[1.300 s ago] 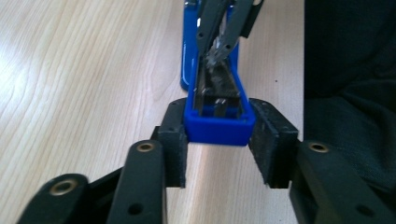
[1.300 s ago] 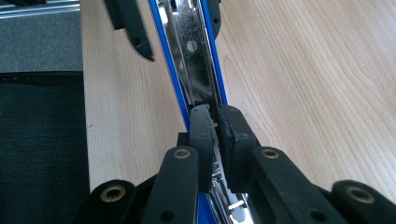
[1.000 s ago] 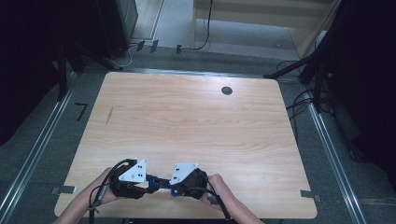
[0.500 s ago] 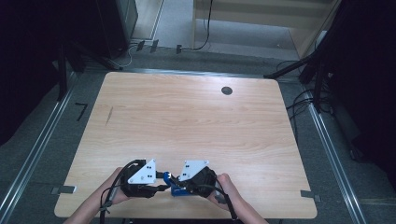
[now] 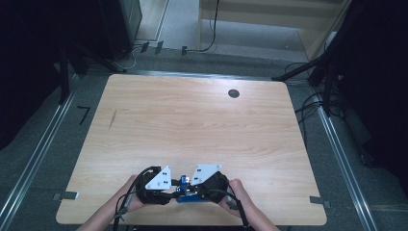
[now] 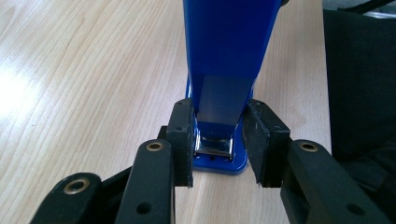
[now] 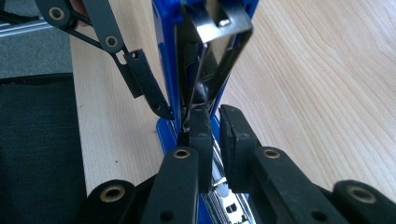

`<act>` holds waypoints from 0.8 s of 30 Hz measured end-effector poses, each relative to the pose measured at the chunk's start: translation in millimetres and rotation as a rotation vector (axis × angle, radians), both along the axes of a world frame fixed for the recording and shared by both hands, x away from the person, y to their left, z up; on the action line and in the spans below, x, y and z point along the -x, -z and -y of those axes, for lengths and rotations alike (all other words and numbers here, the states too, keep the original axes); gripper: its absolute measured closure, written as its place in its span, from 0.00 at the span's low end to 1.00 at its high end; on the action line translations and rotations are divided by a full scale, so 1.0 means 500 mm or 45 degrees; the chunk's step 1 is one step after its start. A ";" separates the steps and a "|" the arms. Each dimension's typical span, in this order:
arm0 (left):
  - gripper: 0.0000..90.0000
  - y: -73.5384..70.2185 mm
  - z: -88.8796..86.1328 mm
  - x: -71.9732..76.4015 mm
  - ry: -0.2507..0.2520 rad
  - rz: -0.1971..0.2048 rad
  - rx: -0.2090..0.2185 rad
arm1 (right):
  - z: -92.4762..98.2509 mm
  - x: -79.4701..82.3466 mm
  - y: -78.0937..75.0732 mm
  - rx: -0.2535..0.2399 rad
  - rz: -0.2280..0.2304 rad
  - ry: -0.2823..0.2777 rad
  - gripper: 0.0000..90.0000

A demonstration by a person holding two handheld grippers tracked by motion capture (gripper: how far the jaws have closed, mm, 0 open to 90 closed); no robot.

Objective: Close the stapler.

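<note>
The blue stapler (image 5: 185,191) lies at the near edge of the wooden table (image 5: 202,125), between the person's two hands, with its top arm swung up off the base. It looks like a stiff thing of smooth plastic and metal, light enough for one gripper but hinged and sprung, so I judge it apt to flap or slip unless taken by the flat sides of the arm or base.

The left gripper (image 6: 219,140) has its jaws spread around the front end of the stapler (image 6: 224,70); one pad sits against the blue side, the other stands just off it, so I take it as not yet clamped. The right gripper (image 7: 212,135) is nearly pressed together on a thin metal part of the opened stapler (image 7: 205,60), seemingly the staple rail.

The high view gives the place on the table and both hands. The right gripper view alone reveals the bare metal spring and staple channel inside.
</note>
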State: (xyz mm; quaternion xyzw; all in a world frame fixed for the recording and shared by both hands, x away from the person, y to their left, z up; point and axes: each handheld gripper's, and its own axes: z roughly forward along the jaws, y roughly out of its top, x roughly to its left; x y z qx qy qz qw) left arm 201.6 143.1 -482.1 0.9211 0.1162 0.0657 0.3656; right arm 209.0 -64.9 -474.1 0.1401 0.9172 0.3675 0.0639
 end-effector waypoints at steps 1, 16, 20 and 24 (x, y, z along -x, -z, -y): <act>0.74 0.000 0.001 0.000 0.000 -0.002 0.002 | 0.001 0.000 0.000 0.002 0.001 0.003 0.94; 0.74 0.010 0.029 0.001 -0.024 0.000 -0.003 | 0.070 0.005 -0.018 -0.004 0.001 0.117 0.91; 0.74 0.013 0.035 0.000 -0.027 -0.004 -0.023 | 0.106 0.003 -0.022 -0.008 -0.001 0.184 0.91; 0.73 0.019 0.041 -0.002 -0.034 -0.015 -0.051 | 0.135 0.004 -0.035 -0.032 0.006 0.242 0.90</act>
